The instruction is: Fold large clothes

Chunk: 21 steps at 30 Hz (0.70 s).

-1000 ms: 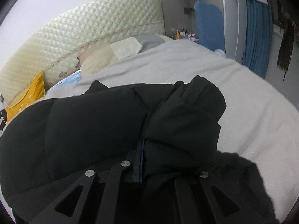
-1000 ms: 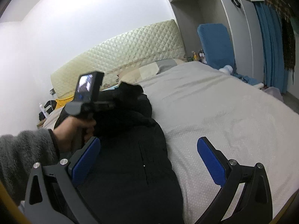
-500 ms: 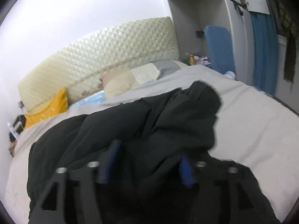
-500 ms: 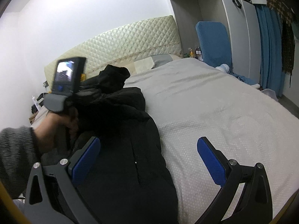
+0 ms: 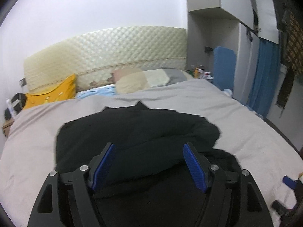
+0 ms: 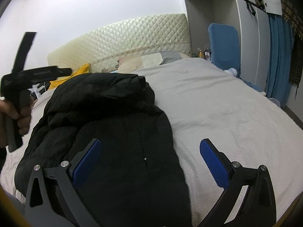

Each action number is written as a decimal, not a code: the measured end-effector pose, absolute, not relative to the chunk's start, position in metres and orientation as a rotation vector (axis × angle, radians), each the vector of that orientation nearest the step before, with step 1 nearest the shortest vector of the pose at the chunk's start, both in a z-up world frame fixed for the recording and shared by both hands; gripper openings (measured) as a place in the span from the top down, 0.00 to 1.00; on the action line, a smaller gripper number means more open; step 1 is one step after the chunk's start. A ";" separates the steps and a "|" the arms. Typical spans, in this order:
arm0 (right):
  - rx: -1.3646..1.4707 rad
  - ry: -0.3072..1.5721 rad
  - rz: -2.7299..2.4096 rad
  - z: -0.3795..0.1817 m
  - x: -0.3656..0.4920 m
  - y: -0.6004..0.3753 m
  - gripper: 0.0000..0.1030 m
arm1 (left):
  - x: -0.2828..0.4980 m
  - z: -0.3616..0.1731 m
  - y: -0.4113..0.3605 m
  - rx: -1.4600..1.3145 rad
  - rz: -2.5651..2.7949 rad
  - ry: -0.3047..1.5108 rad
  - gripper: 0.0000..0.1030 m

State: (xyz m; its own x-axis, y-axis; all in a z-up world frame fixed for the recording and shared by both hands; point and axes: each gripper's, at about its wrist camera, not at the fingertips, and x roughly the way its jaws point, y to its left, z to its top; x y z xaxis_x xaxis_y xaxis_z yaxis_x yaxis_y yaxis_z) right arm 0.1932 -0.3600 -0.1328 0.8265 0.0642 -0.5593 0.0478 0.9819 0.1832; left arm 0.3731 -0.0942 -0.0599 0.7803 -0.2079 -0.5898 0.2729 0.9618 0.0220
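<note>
At the far left of the right wrist view, the left gripper (image 6: pixel 62 71) is seen raised above the bed, held by the person's left hand (image 6: pixel 13 117); its tips are blurred there, but in its own view the left gripper (image 5: pixel 148 162) is shown with its blue pads (image 5: pixel 104 165) spread wide and nothing clasped between them. Below and ahead of it the black padded jacket (image 5: pixel 136 132) is laid on the pale grey bedspread (image 5: pixel 236 123), toward the left half of the bed, with one portion doubled back over the body so that a thick rounded fold is formed along its upper edge. In the right wrist view the same jacket (image 6: pixel 113 132) is seen as a long dark shape, the bunched fold at its far end and the flatter front panel nearer the camera. Further right, the right gripper (image 6: pixel 150 159) is held low over the jacket's right edge, its jaws wide apart and empty, one pad over the dark fabric and the other over bare bedspread (image 6: pixel 227 104). A first fold is judged to be laid and released, so the task seems partway done. The next move probably calls for a loose edge or the remaining sleeve to be pinched and carried across; since the padding is bulky and springy, a deep bite into the fabric would be needed, and the fold may have to be pressed flat lest it open again.
</note>
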 end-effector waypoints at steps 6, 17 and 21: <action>0.043 0.531 0.140 -0.104 0.224 -0.320 0.00 | 0.392 -0.061 -0.041 0.062 -0.213 0.610 0.29; -0.044 0.583 0.218 -0.103 0.399 -0.244 0.08 | 0.495 -0.126 0.008 0.019 -0.092 0.696 0.29; -0.029 0.662 0.220 -0.137 0.455 -0.234 0.20 | 0.524 -0.145 0.016 -0.015 -0.110 0.689 0.23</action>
State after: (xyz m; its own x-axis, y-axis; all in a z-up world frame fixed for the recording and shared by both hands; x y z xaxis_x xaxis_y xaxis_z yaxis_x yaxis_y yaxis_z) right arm 0.4550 -0.2341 -0.1374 0.7665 0.1931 -0.6126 -0.2117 0.9764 0.0428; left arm 0.5239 0.0165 -0.1455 0.7665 -0.1059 -0.6335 0.0961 0.9941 -0.0499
